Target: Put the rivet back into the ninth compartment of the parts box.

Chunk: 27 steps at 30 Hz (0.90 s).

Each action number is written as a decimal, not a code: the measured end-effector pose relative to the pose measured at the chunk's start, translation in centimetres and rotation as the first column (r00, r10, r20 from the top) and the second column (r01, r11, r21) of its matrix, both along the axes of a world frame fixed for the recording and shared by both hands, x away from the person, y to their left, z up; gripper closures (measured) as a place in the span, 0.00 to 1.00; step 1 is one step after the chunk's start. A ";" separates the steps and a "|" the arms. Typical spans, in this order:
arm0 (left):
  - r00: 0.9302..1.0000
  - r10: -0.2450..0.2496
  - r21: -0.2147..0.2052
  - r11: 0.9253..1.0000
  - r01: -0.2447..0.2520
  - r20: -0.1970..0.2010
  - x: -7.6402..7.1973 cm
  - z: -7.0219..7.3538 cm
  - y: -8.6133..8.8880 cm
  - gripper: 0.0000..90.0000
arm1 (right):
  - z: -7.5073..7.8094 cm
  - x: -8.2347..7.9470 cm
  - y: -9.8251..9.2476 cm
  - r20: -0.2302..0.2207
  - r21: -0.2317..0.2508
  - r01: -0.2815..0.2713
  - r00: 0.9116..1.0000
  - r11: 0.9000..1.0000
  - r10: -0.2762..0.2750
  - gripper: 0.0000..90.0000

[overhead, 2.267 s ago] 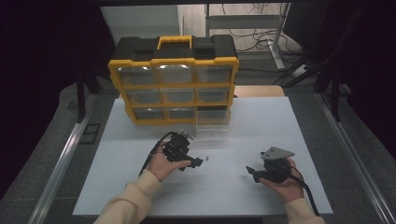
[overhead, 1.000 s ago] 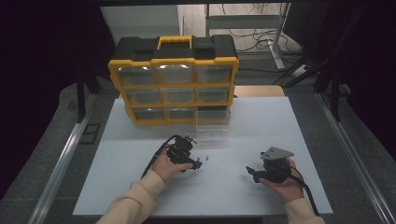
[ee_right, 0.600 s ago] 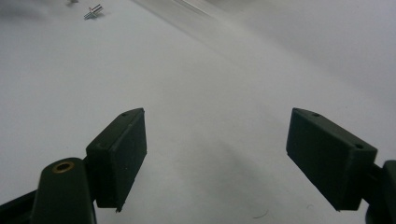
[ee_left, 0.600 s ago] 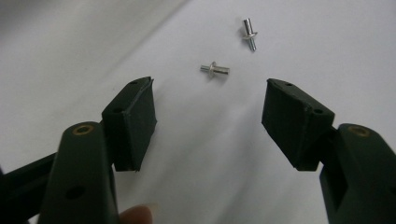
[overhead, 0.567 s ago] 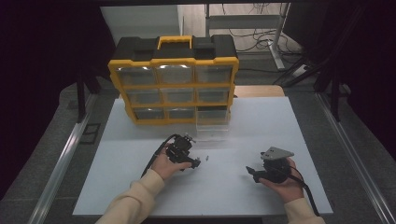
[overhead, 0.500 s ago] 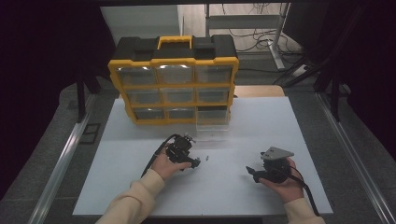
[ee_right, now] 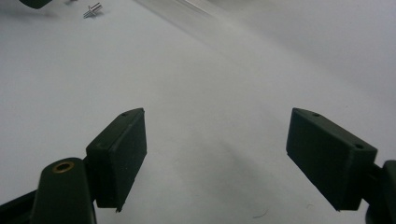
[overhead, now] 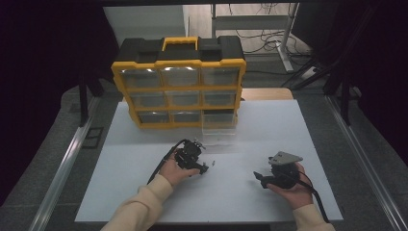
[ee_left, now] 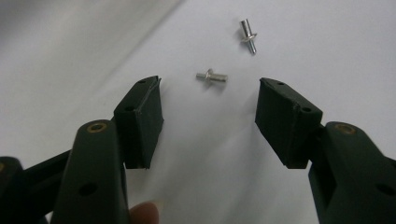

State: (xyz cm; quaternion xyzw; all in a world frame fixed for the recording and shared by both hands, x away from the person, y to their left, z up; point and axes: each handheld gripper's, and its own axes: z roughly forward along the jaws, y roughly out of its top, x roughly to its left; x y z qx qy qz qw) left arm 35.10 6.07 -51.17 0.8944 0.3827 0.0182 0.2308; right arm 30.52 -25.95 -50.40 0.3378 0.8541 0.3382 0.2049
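Two small silver pins lie on the white table (overhead: 269,125). In the left gripper view the nearer pin (ee_left: 211,77) rests just ahead of my jaw tips, and the second pin (ee_left: 249,35) lies farther off. My left gripper (ee_left: 209,100) is open and its jaws have just been closing, with nothing between the pads. From above, the left gripper (overhead: 204,168) sits at table centre, low over the surface, with a pin (overhead: 213,163) at its tips. My right gripper (overhead: 258,176) rests at the right and points left. In its own view the right gripper (ee_right: 215,135) is open and empty, with a pin (ee_right: 92,9) far off.
A yellow and black organizer box (overhead: 179,82) with clear drawers stands upright at the back of the table. One clear drawer (overhead: 219,130) is out and sits on the table in front of its lower right slot. Metal rails run along both sides of the table.
Since the oldest frame my left hand has shifted slightly nearer and to the right, toward the pins. Over the last second neither hand visibly moves.
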 end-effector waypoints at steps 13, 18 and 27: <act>0.998 -0.048 0.057 0.997 0.046 0.042 0.1 0.0 -1.3 0.54 | -0.1 0.0 0.0 0.001 -0.005 -0.001 1.000 1.000 0.001 0.23; 0.998 -0.044 0.060 0.997 0.041 0.047 0.2 0.0 -1.3 0.60 | -0.1 0.0 0.0 0.001 -0.007 -0.001 1.000 1.000 0.001 0.23; 0.997 -0.050 0.055 0.997 0.047 0.058 0.4 0.0 -1.2 0.68 | -0.1 0.1 0.0 -0.003 -0.014 -0.003 1.000 1.000 0.003 0.23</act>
